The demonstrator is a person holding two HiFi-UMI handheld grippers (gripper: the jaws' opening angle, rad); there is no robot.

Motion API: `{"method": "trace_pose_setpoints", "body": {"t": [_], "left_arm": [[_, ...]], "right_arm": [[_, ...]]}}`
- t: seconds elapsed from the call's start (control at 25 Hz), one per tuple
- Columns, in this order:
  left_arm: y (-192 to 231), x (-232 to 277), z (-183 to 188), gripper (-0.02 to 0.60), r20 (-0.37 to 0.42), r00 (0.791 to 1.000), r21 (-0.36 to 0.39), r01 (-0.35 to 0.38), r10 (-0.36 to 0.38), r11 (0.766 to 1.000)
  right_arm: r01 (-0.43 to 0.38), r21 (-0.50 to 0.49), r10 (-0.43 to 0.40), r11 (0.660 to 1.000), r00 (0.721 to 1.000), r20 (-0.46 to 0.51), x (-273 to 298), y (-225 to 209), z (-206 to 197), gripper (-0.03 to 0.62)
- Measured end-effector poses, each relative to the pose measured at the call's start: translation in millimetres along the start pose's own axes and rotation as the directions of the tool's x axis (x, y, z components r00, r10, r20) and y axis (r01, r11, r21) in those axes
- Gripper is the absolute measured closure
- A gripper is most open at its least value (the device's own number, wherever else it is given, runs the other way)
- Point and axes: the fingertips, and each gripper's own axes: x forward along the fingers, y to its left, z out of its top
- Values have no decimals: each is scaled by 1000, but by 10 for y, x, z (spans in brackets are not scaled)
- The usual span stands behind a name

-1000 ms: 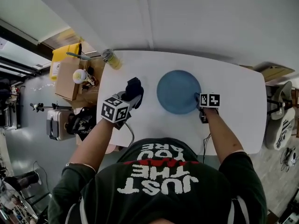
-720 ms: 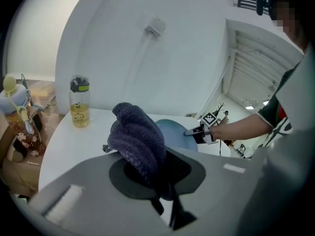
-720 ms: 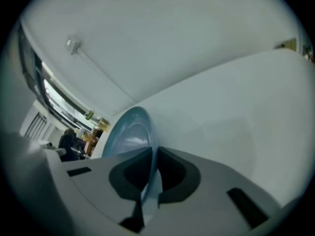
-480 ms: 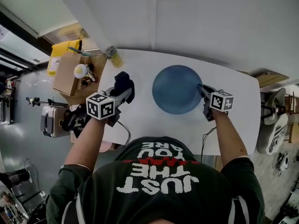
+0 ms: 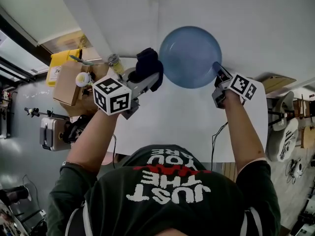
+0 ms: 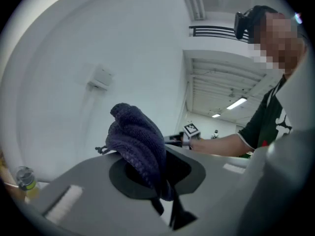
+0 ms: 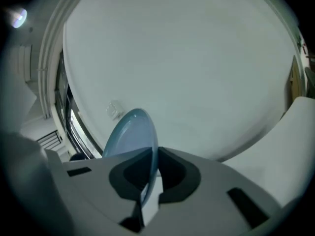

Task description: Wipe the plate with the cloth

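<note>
Both claws are full: the left claw (image 5: 150,78) pinches the bunched dark cloth (image 5: 146,63), and the right claw (image 5: 219,73) is clamped on the blue plate (image 5: 189,55) by its rim, high above the desk (image 5: 167,124) and just beside the cloth. Hard wiping could lever that thin edge grip loose — the plate would drop.

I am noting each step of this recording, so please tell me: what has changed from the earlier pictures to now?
The right claw, its jaws just been closing, gripped the rim of the blue plate and lifted it off the table. The left claw rose too, the dark cloth still pinched in it, now beside the plate. The box and bottle kept their places.
</note>
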Motion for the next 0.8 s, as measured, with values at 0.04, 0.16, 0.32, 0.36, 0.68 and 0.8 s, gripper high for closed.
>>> {"method": "trace_pose_setpoints", "body": {"t": [0.04, 0.16, 0.32, 0.36, 0.68, 0.8], "left_arm": [[-158, 102, -47, 534, -18, 999, 17, 33, -33, 999], [-500, 438, -313, 534, -114, 990, 66, 96, -88, 993], [-666, 896, -597, 534, -195, 978, 130, 101, -75, 986], [-673, 997, -613, 534, -198, 978, 141, 96, -67, 985], [-509, 1227, -94, 534, 26, 998, 55, 61, -62, 997], [-533, 1149, -93, 534, 67, 994, 19, 84, -85, 996]], "right_arm": [[-4, 15, 3, 1000, 999, 40, 36, 84, 152, 577], [-41, 12, 39, 999, 991, 126, 142, 465, 533, 577], [-122, -8, 121, 993, 978, 167, 262, 1045, 780, 577], [-140, -11, 140, 990, 976, 169, 281, 1170, 792, 577], [-216, -33, 218, 976, 967, 130, 253, 1556, 587, 577], [-228, -30, 230, 973, 965, 122, 169, 1507, 526, 577]]}}
